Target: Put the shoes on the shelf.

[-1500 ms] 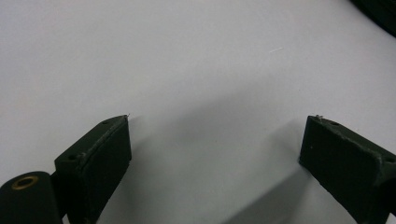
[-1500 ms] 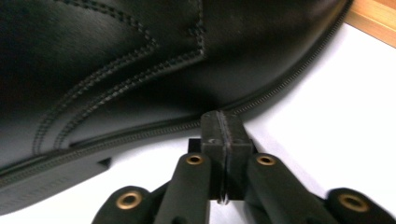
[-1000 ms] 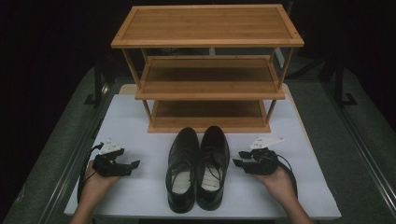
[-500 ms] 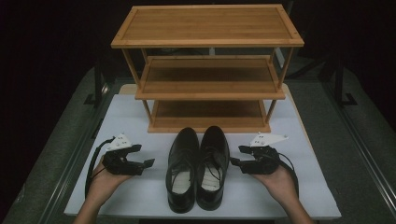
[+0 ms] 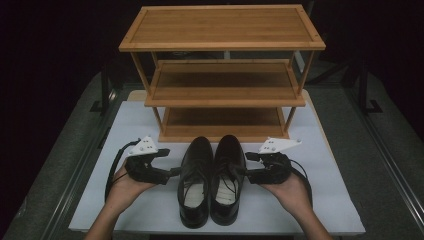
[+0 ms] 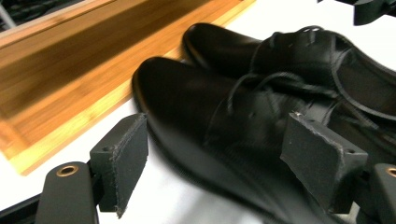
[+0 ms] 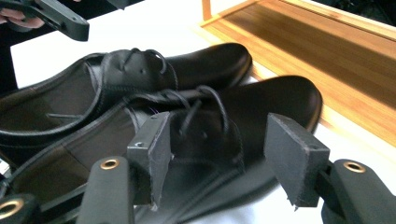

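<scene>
A pair of black leather lace-up shoes stands side by side on the white mat, toes toward the rack: left shoe (image 5: 195, 180), right shoe (image 5: 227, 175). My left gripper (image 5: 170, 161) hovers just left of the left shoe (image 6: 187, 102), jaws pointing at it. Its jaws (image 6: 222, 168) are open and have just closed a little, with nothing pressed between them. My right gripper (image 5: 248, 166) is level with the right shoe's (image 7: 280, 102) laces. It stands open (image 7: 223, 156), its jaws having just widened, and grips nothing.
A three-tier bamboo shoe rack (image 5: 220, 45) stands behind the shoes with all shelves bare; its bottom shelf (image 5: 222, 120) lies right at the toes. The white mat (image 5: 320, 200) covers a grey table with dark rails along both sides.
Both hands have risen and moved inward toward the shoes, the left one farther. The right gripper's jaws stand wider than before.
</scene>
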{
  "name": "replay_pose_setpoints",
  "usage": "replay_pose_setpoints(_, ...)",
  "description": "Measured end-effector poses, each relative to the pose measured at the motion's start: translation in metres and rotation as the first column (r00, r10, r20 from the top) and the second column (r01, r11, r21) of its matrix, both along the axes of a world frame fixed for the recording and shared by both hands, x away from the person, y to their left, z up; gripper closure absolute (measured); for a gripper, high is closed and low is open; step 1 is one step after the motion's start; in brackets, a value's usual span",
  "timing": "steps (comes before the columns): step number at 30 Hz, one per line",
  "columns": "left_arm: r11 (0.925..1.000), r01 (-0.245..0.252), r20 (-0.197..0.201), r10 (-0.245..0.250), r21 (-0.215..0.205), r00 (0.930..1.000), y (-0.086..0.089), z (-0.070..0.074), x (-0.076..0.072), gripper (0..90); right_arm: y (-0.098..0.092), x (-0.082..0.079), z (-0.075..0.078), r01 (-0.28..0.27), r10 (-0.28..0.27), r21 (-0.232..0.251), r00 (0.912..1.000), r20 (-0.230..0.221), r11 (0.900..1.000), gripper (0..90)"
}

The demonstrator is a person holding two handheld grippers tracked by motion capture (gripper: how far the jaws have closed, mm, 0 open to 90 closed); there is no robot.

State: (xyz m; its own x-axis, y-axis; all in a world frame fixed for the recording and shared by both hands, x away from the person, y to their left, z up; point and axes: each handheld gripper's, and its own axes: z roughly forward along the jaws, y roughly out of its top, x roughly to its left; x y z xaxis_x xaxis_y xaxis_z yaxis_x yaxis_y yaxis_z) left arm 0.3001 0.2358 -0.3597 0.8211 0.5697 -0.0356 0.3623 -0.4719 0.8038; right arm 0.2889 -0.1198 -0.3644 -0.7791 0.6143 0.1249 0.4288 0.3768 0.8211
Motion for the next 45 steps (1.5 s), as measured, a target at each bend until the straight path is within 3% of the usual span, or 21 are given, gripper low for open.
replay_pose_setpoints(8, 0.9985, 0.054, -0.004, -0.054, 0.005, 0.9985, -0.019, -0.001, 0.001, 22.5, 0.017, 0.005, -0.002, -0.034, 0.034, -0.006, 0.9994, -0.008, 0.999, 40.4)
replay_pose_setpoints(17, 0.9967, 0.074, -0.012, -0.074, 0.033, 0.9972, -0.026, -0.008, 0.001, 25.2, 0.022, 0.007, -0.013, -0.034, 0.033, -0.030, 0.9989, -0.033, 0.999, 41.5)
replay_pose_setpoints(21, 0.9934, 0.104, -0.024, -0.103, 0.048, 0.9944, -0.029, -0.011, -0.001, 36.6, 0.021, 0.006, -0.017, -0.031, 0.029, -0.035, 0.9986, -0.044, 0.999, 43.6)
replay_pose_setpoints(26, 0.9861, 0.151, -0.051, -0.148, 0.070, 0.9877, -0.032, -0.014, -0.004, 47.6, 0.026, 0.002, -0.022, -0.050, 0.047, -0.064, 0.9977, -0.048, 0.997, 54.3)
replay_pose_setpoints(29, 0.9853, 0.156, -0.052, -0.152, 0.071, 0.9870, -0.031, -0.015, -0.004, 50.5, 0.026, 0.002, -0.022, -0.056, 0.053, -0.058, 0.9970, -0.056, 0.997, 58.3)
replay_pose_setpoints(30, 0.9834, 0.156, -0.042, -0.153, 0.092, 0.9873, -0.032, -0.015, -0.005, 56.9, 0.025, 0.001, -0.022, -0.063, 0.060, -0.054, 0.9964, -0.060, 0.997, 62.5)
replay_pose_setpoints(33, 0.9806, 0.166, -0.041, -0.162, 0.104, 0.9859, -0.032, -0.014, -0.006, 60.8, 0.026, 0.001, -0.022, -0.067, 0.064, -0.054, 0.9962, -0.059, 0.996, 67.1)
replay_pose_setpoints(34, 0.9805, 0.166, -0.039, -0.163, 0.104, 0.9859, -0.033, -0.014, -0.007, 66.7, 0.026, 0.000, -0.022, -0.069, 0.066, -0.055, 0.9958, -0.063, 0.996, 71.1)
replay_pose_setpoints(35, 0.9779, 0.175, -0.035, -0.172, 0.115, 0.9845, -0.033, -0.013, -0.008, 66.7, 0.026, 0.000, -0.022, -0.069, 0.066, -0.055, 0.9958, -0.063, 0.996, 71.1)
replay_pose_setpoints(36, 0.9756, 0.179, -0.028, -0.177, 0.127, 0.9838, -0.034, -0.012, -0.009, 74.8, 0.027, 0.000, -0.022, -0.073, 0.070, -0.053, 0.9954, -0.066, 0.996, 76.6)
replay_pose_setpoints(41, 0.9763, 0.176, -0.031, -0.174, 0.126, 0.9843, -0.034, -0.013, -0.010, 85.6, 0.028, 0.000, -0.024, -0.075, 0.072, -0.057, 0.9956, -0.061, 0.996, 85.1)
replay_pose_setpoints(45, 0.9801, 0.152, -0.013, -0.152, 0.127, 0.9883, -0.035, -0.012, -0.013, 87.0, 0.026, -0.001, -0.024, -0.060, 0.057, -0.046, 0.9971, -0.051, 0.997, 86.4)
